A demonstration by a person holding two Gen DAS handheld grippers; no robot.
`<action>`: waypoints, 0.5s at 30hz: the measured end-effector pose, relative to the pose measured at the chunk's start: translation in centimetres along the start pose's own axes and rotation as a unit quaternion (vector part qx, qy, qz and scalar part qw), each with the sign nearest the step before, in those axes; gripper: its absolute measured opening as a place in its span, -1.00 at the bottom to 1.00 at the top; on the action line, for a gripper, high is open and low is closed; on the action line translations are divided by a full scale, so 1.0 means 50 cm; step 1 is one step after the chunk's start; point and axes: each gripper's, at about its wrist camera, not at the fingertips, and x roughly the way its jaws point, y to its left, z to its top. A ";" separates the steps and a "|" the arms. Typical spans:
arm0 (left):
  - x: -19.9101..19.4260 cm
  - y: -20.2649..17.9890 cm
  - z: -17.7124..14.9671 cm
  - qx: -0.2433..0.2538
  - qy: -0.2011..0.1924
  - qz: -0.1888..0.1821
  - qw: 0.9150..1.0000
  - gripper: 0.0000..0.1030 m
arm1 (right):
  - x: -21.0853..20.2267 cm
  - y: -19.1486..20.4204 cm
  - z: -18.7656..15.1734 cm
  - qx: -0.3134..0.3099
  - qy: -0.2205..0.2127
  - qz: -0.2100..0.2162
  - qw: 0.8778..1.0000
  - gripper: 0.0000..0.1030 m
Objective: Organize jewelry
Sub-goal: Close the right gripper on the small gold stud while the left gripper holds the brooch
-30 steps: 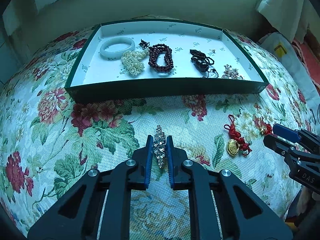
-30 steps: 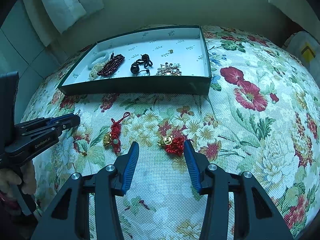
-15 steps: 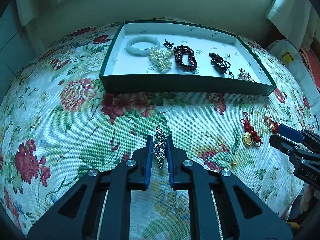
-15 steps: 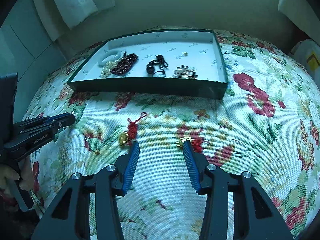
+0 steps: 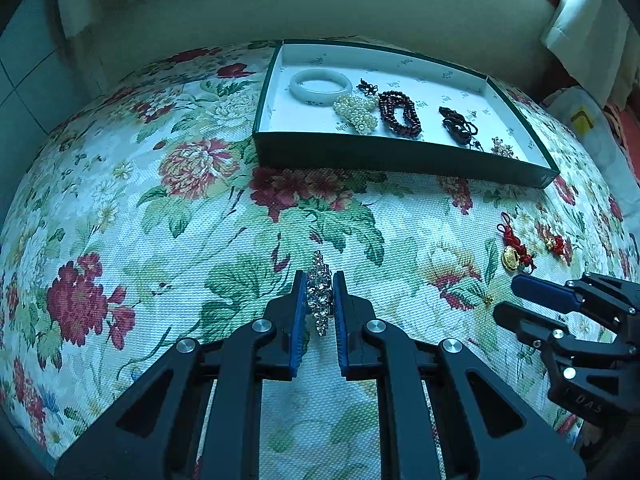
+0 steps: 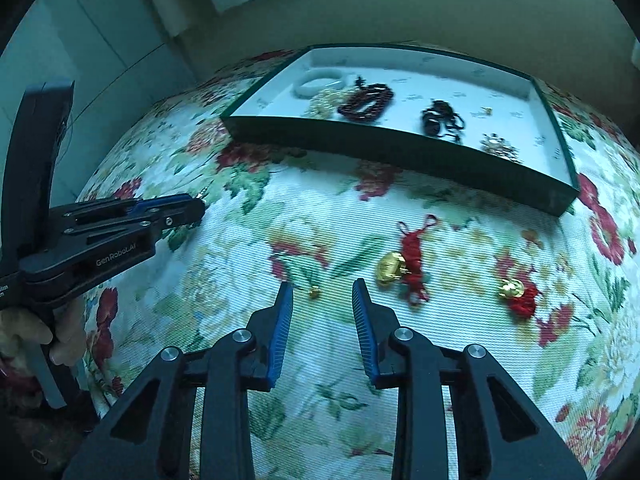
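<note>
My left gripper (image 5: 320, 280) is shut on a silver rhinestone brooch (image 5: 319, 291) and holds it over the floral cloth, short of the dark green tray (image 5: 400, 159). The tray holds a white bangle (image 5: 321, 86), a pearl piece (image 5: 357, 113), dark red beads (image 5: 400, 114), a black cord piece (image 5: 458, 125) and a sparkly brooch (image 5: 503, 148). My right gripper (image 6: 322, 290) is open and empty above the cloth. A red knot charm with a gold pendant (image 6: 404, 264) lies just right of its fingers. A second red charm (image 6: 518, 294) lies farther right.
A small gold bit (image 6: 314, 290) lies on the cloth between the right fingertips. The floral cloth (image 5: 160, 220) covers the whole rounded surface. A wall and curtains stand behind the tray. A white bag (image 5: 580, 120) sits at the far right.
My left gripper has moved left with the brooch, so the tray now sits up and to the right. My right gripper has swung left, past both red charms, and its fingers have narrowed.
</note>
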 end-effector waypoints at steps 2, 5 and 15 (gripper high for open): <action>-0.003 0.002 -0.001 -0.001 -0.001 0.000 1.000 -0.75 | 0.009 0.008 0.002 -0.005 0.003 0.000 1.000 -0.48; -0.006 0.007 -0.003 -0.003 0.000 -0.003 1.000 -0.75 | 0.019 0.010 0.003 -0.007 0.007 -0.002 1.000 -0.51; -0.006 0.004 -0.005 -0.005 0.001 -0.006 1.000 -0.75 | 0.027 0.012 0.005 -0.020 0.009 -0.021 1.000 -0.72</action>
